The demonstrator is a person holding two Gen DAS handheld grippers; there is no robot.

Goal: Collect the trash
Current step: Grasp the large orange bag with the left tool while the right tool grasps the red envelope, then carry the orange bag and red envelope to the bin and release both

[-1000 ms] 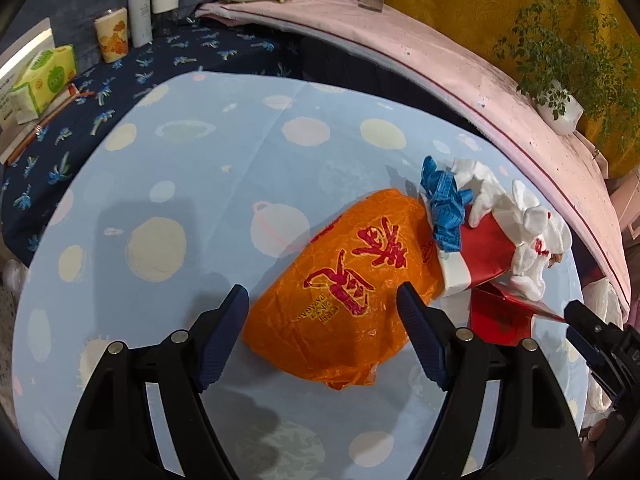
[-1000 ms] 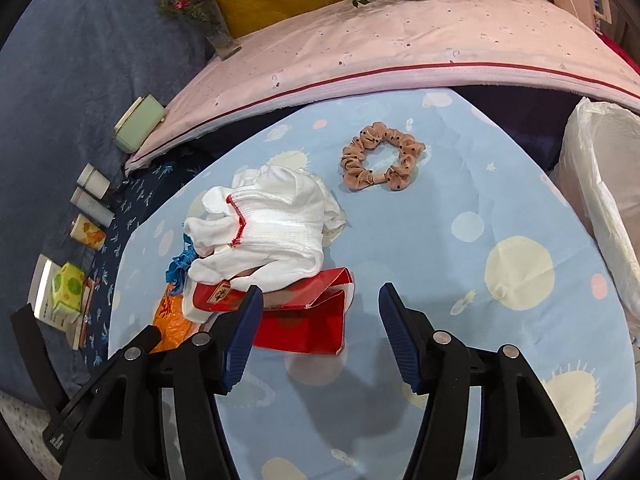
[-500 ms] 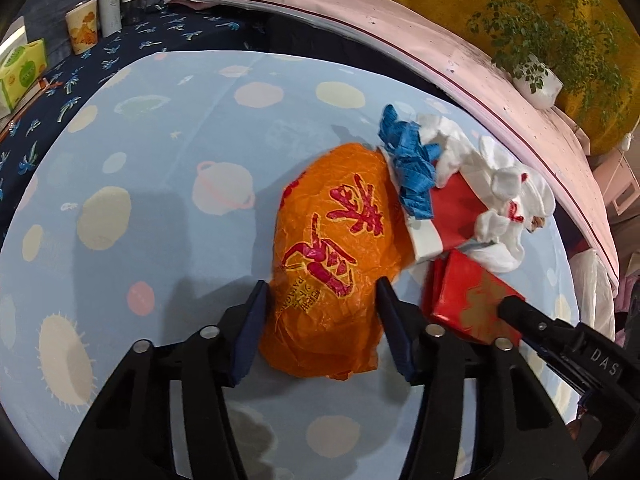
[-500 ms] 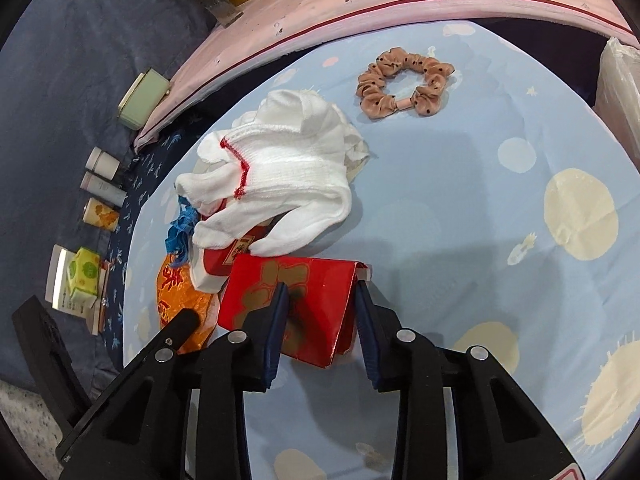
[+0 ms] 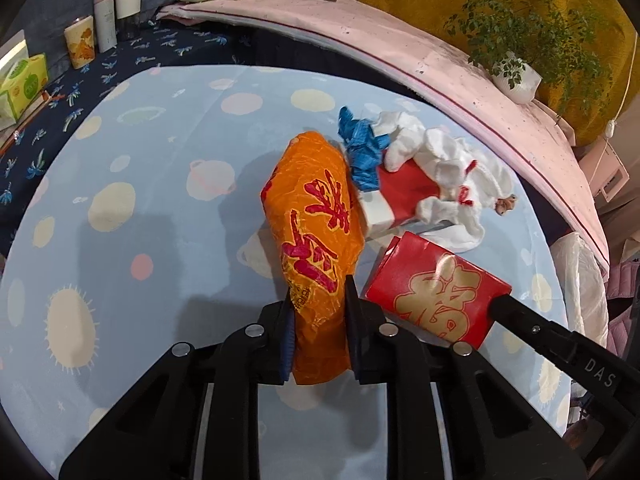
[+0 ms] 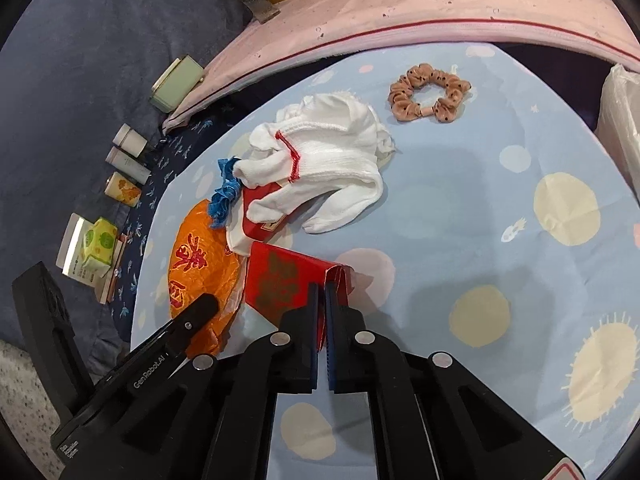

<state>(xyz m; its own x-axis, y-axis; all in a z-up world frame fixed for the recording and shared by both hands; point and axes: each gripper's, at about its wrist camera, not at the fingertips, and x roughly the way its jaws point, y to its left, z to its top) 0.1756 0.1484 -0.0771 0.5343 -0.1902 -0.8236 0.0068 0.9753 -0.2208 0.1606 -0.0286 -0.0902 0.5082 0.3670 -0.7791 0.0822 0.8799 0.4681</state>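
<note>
My left gripper is shut on the near end of a crumpled orange plastic bag with red characters, lying on the light blue tablecloth. The bag also shows in the right wrist view. My right gripper is shut on the edge of a flat red paper packet with a gold character, seen beside the bag in the left wrist view. Behind them lie a blue scrap, a red-and-white box and white gloves.
A tan scrunchie lies at the far side of the table. A white plastic bag hangs at the right edge. Bottles, a cup and a tissue box stand on the dark cloth at left. A pink ledge carries a potted plant.
Both grippers have closed: the left onto the orange bag, the right onto the red packet. The packet has shifted slightly away from the pile.
</note>
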